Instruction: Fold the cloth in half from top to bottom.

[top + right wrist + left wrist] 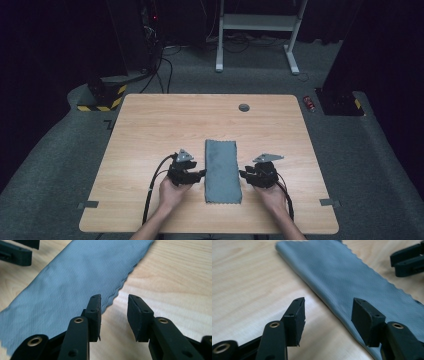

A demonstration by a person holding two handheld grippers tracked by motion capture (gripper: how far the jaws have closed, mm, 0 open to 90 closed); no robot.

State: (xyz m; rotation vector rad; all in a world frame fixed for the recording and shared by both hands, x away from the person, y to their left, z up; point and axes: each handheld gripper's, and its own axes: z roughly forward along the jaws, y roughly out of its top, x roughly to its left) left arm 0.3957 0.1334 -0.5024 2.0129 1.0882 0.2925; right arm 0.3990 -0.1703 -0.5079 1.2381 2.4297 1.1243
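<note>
Cloth: grey cloth [222, 171], folded into a long narrow strip, lying flat on the table [150, 130] toward the near edge, long side running away from the person; one long edge smooth and folded, the other wavy-cut [122, 283].
Cloth, close up: fine woven texture, faint creases, seen in the left gripper view [352, 277] and the right gripper view [72, 285].
Left tool: left tool [200, 173] just left of the cloth, beside its nearer half, held in the left hand [172, 192]; jaws wide apart, holding nothing.
Left tool, own view: left tool [328, 315] low over the table, folded edge of the cloth running between the two jaws, one jaw over bare wood, the other over the cloth; contact with the cloth cannot be told.
Right tool: right tool [245, 174] just right of the cloth, held in the right hand [272, 197]; jaws parted, narrower than the left pair, holding nothing.
Right tool, own view: right tool [114, 312] at the wavy edge, one jaw at that edge, the other over bare wood.
Cables: black cable [152, 185] trailing from the left tool toward the near table edge.
Table: light wood, round grey grommet [244, 107] beyond the far end of the cloth.
Beyond the cloth: grey carpet [75, 150] around the table, white desk frame [257, 30] far behind.
</note>
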